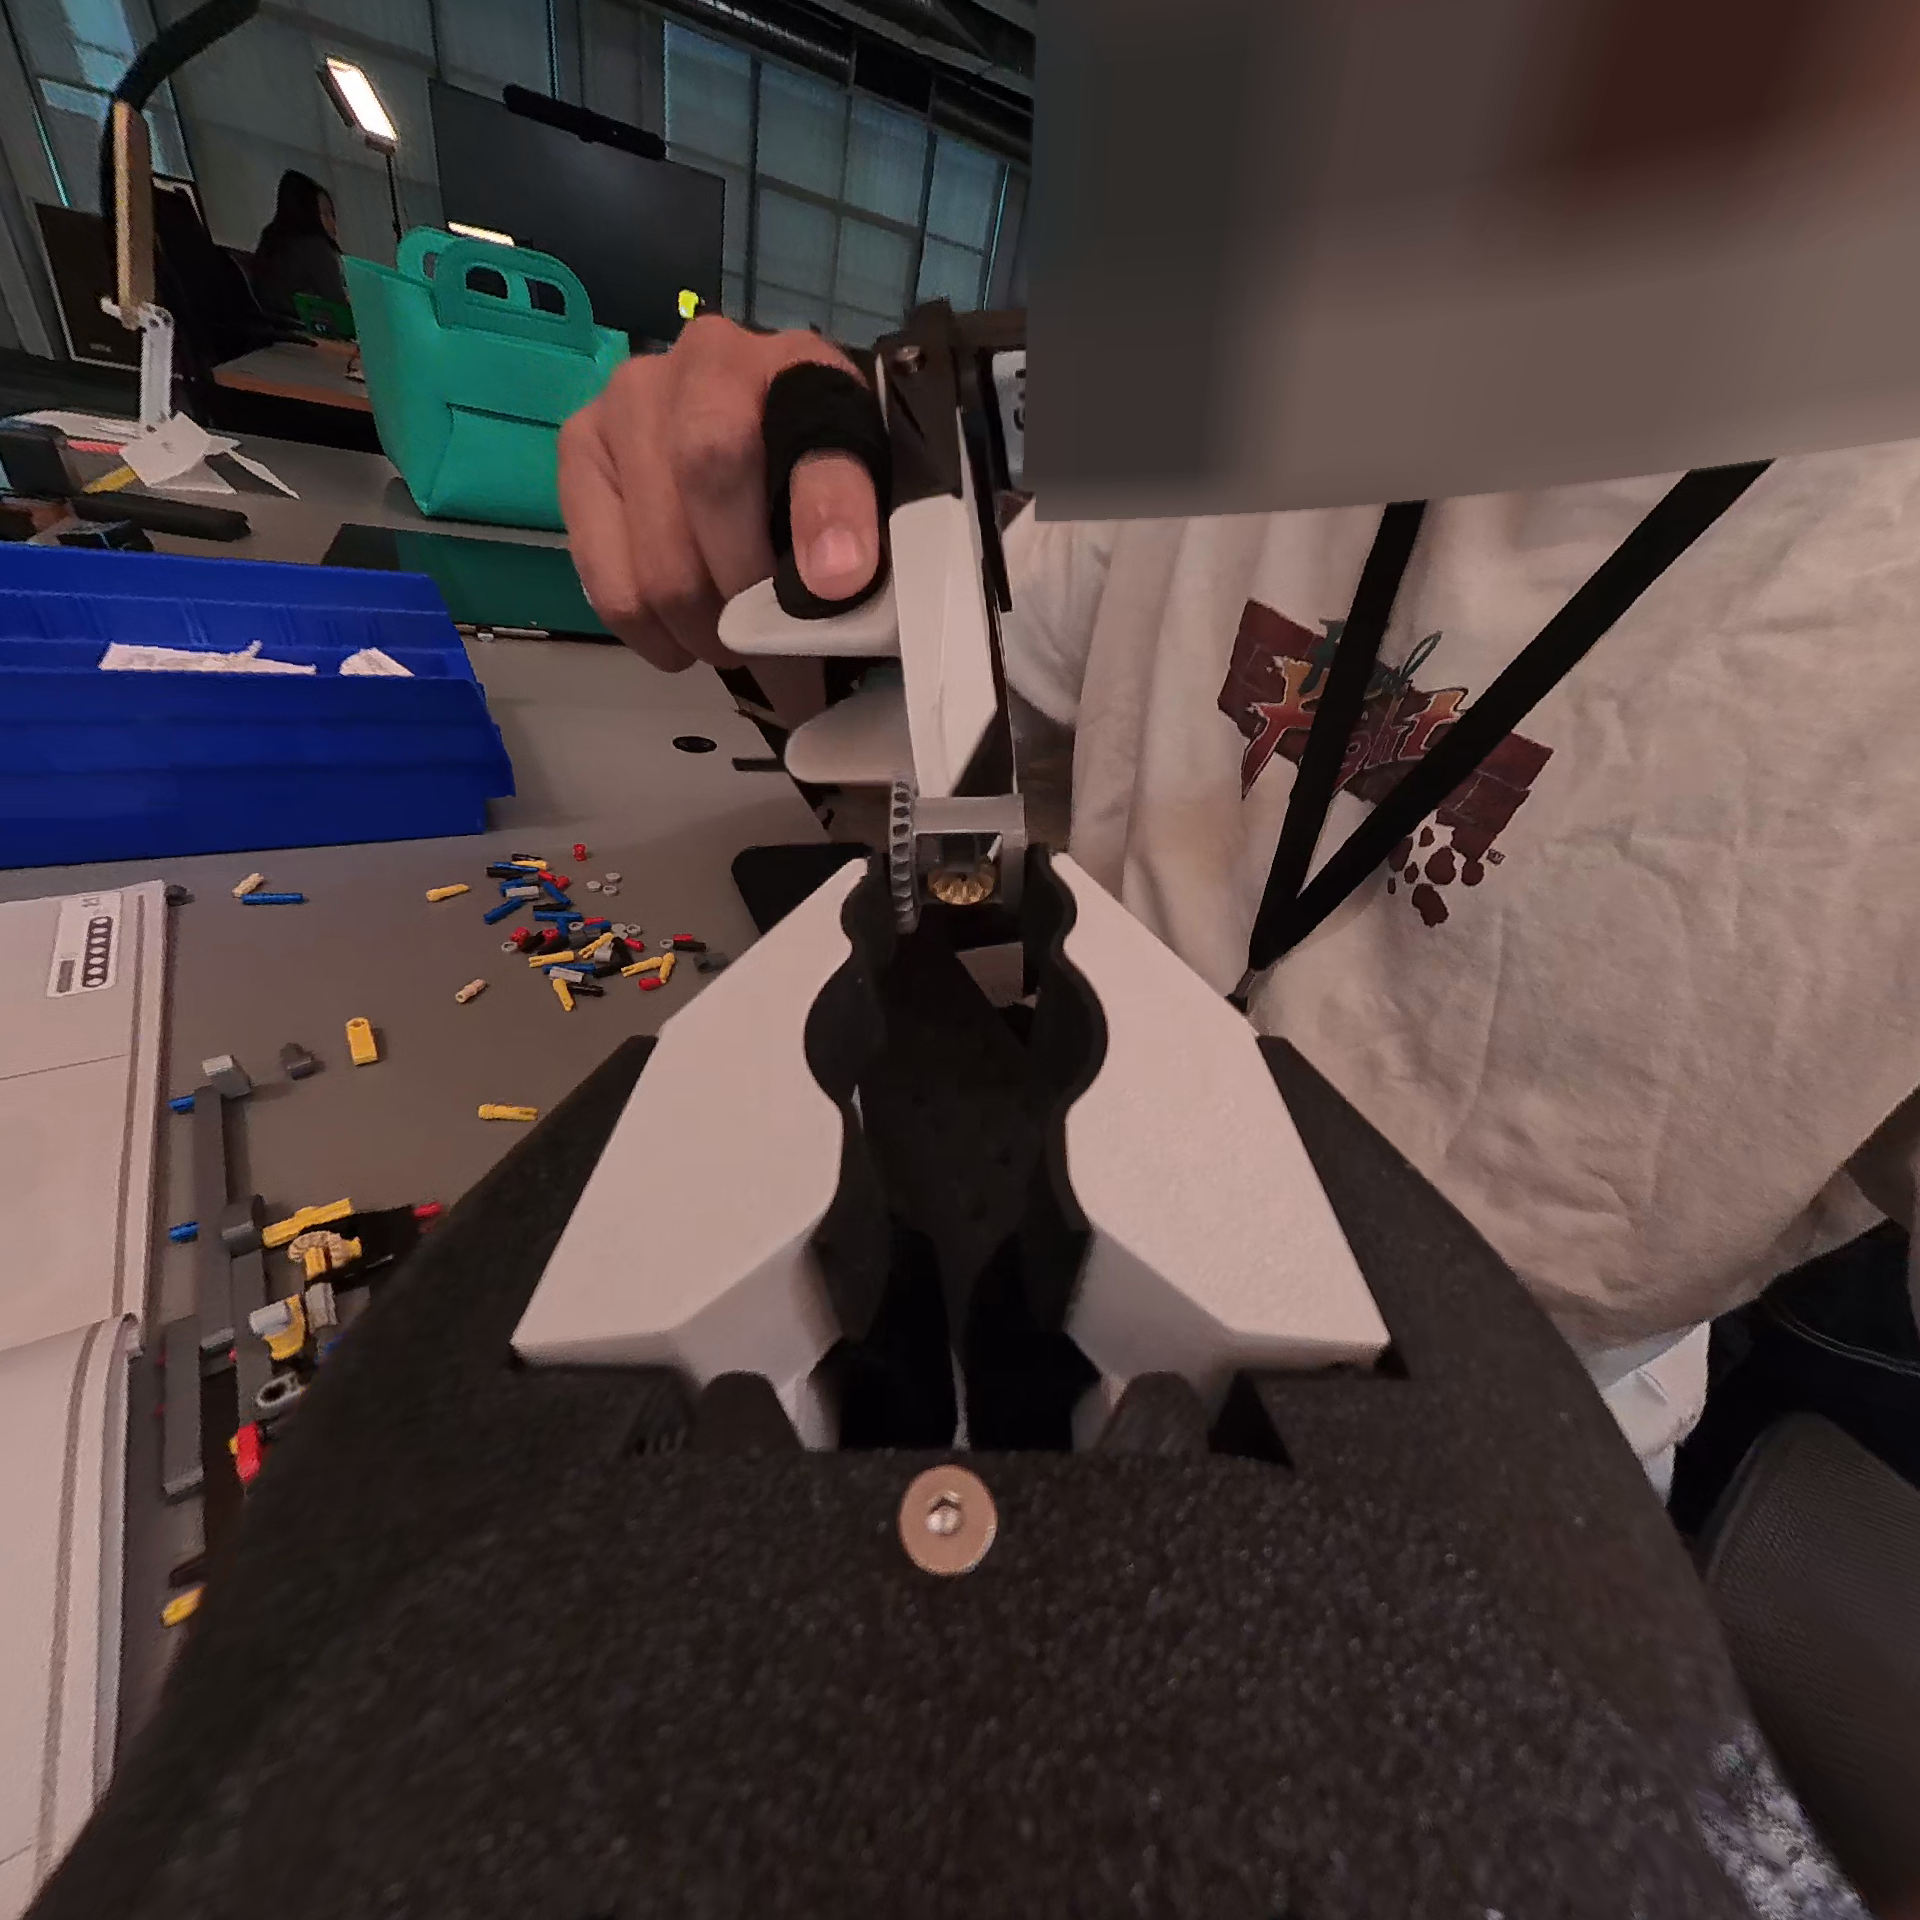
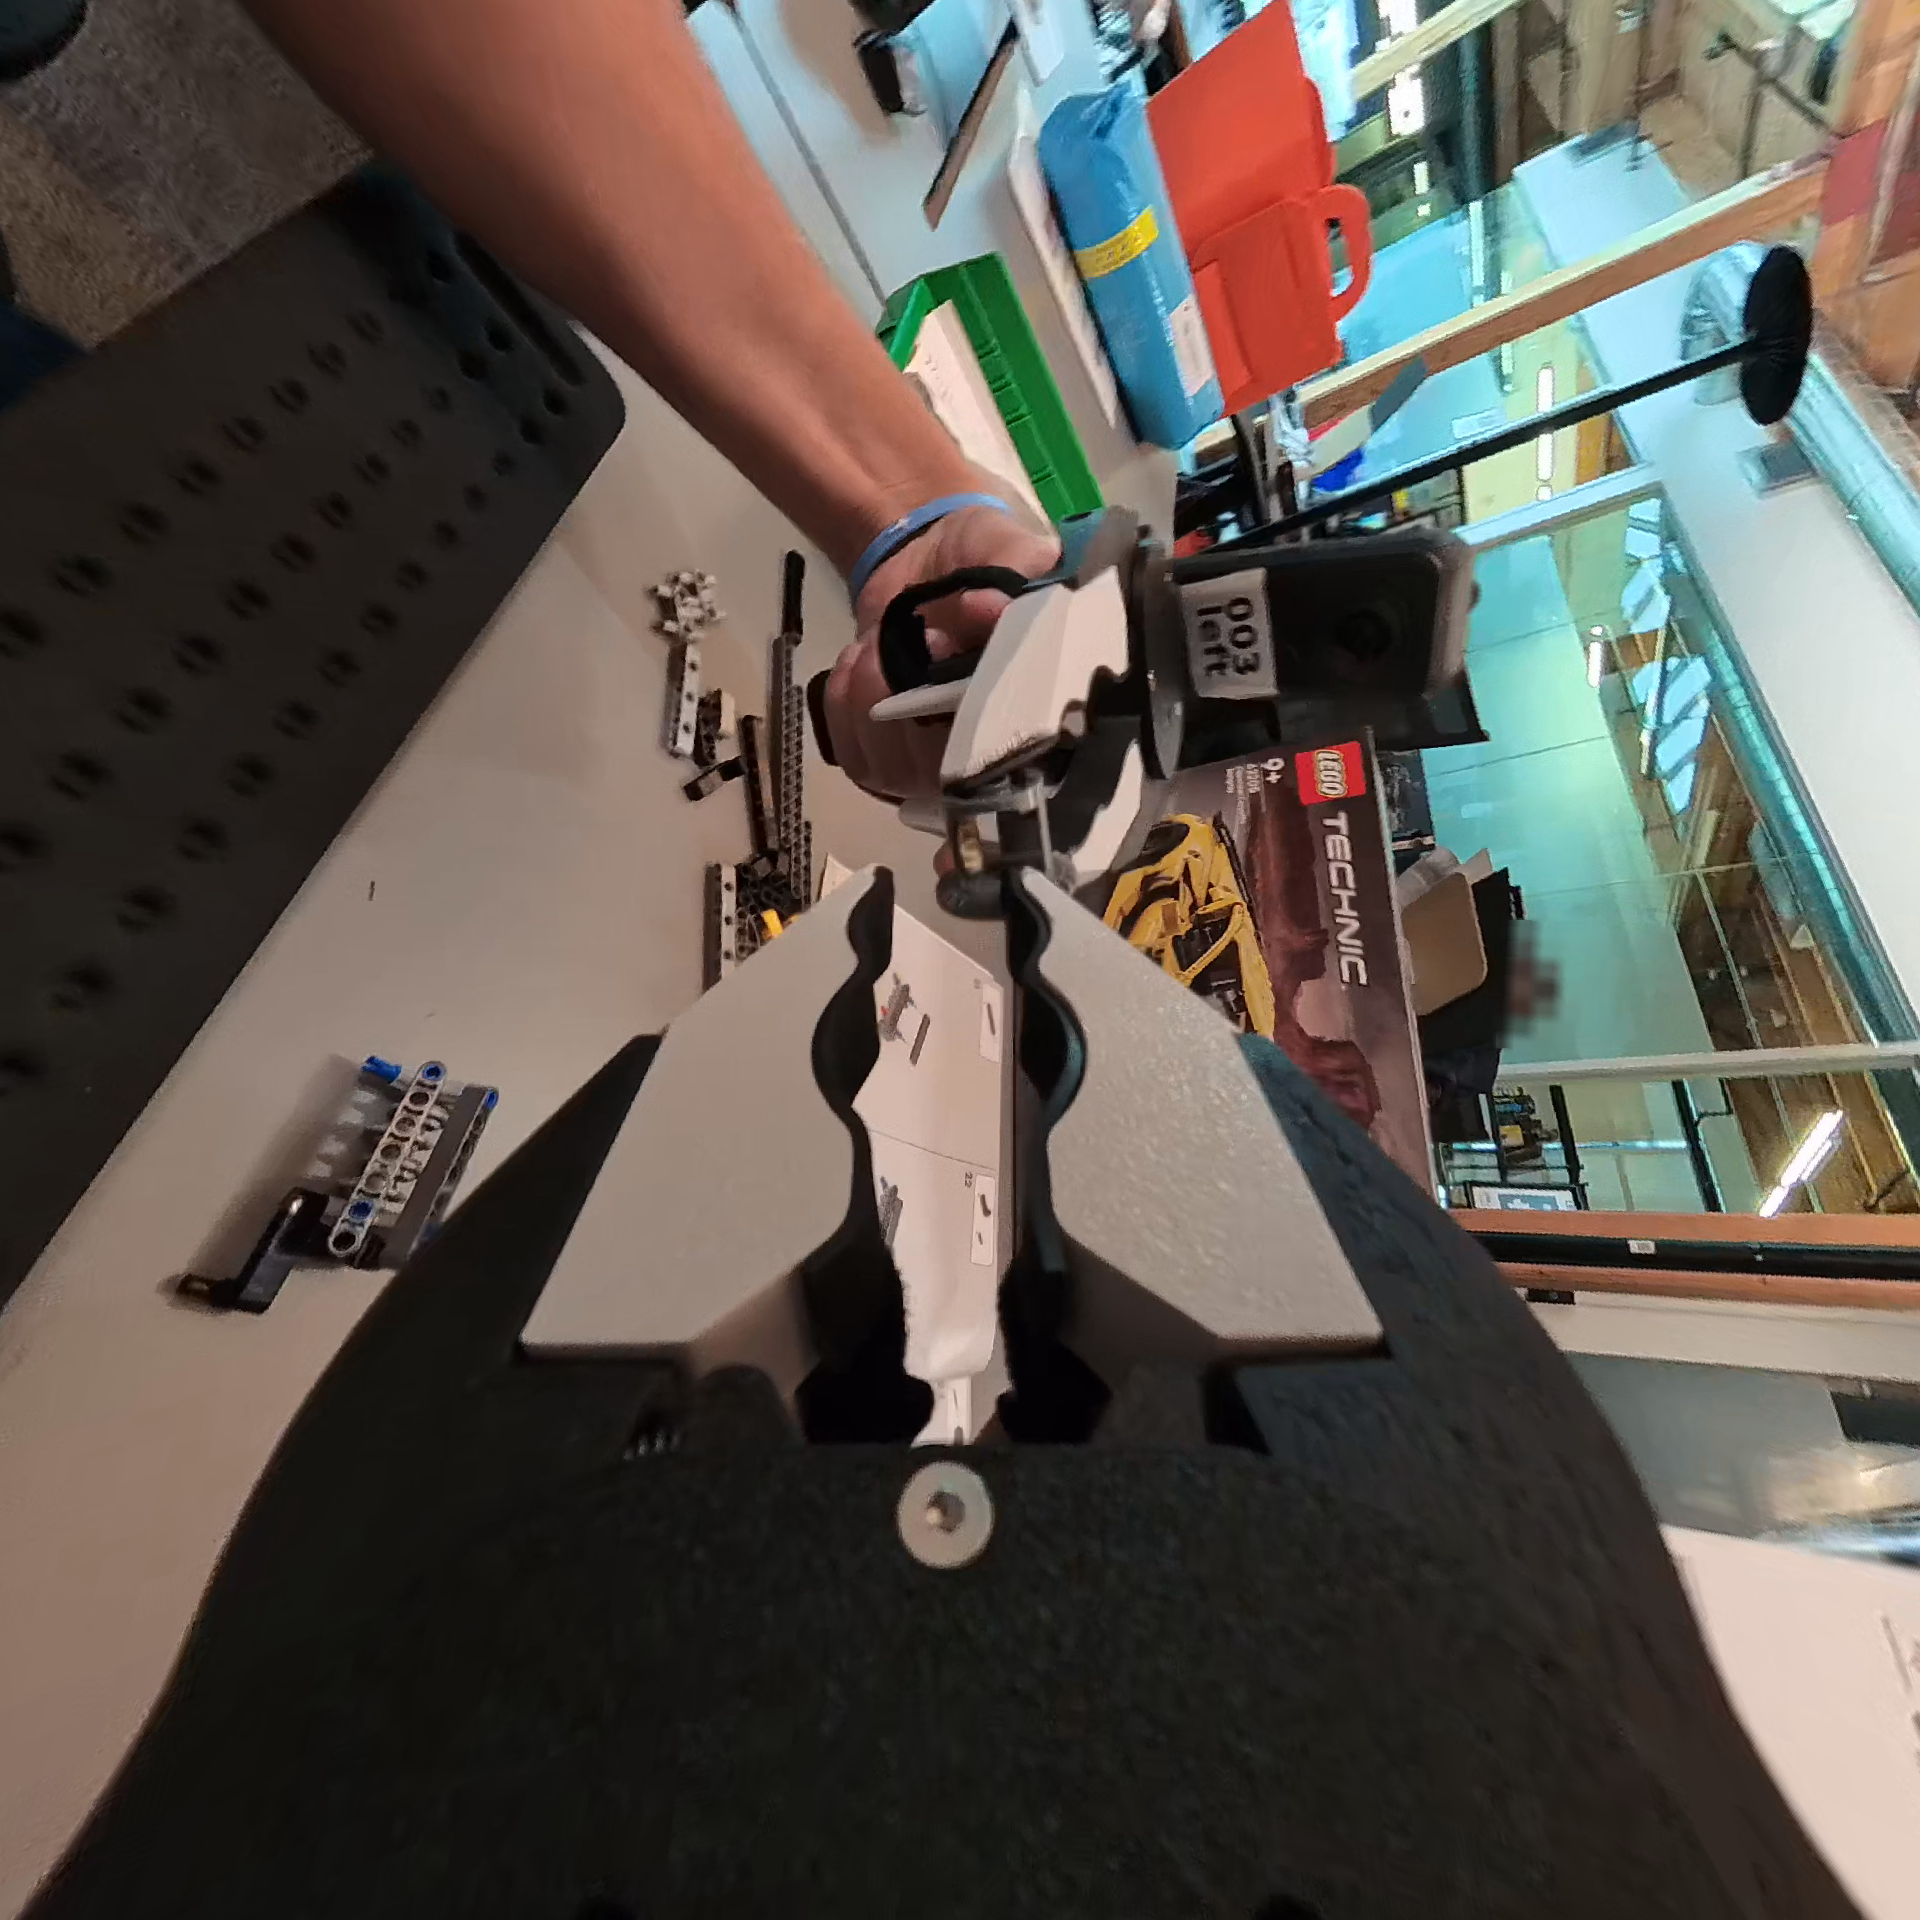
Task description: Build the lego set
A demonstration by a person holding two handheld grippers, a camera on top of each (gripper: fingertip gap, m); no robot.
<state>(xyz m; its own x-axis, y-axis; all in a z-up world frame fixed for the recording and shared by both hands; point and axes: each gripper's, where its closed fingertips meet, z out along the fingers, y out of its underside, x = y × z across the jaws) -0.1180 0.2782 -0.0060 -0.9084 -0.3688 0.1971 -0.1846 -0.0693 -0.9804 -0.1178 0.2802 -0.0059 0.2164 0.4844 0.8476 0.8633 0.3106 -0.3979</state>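
Observation:
A small gear assembly (image 1: 961, 847), a light grey frame with a dark grey gear and a tan bevel gear, is held in the air between both grippers. My left gripper (image 1: 956, 868) is shut on its sides. My right gripper (image 1: 951, 795) comes down from above in a person's hand and pinches the top of the frame. In the right wrist view my right gripper (image 2: 951, 885) closes around the dark gear of the assembly (image 2: 982, 831), and my left gripper (image 2: 1023, 774) holds it from the far side.
Loose small pins (image 1: 582, 935) and a part-built grey beam structure (image 1: 244, 1247) lie on the grey table beside an open booklet (image 1: 73, 1091) and a blue bin (image 1: 239, 707). A set box (image 2: 1320, 935), grey beams (image 2: 779, 727), a small subassembly (image 2: 405, 1153) and a green bin (image 2: 997, 384) also show. Only a small space, under 4 cm, lies between the two pairs of fingers.

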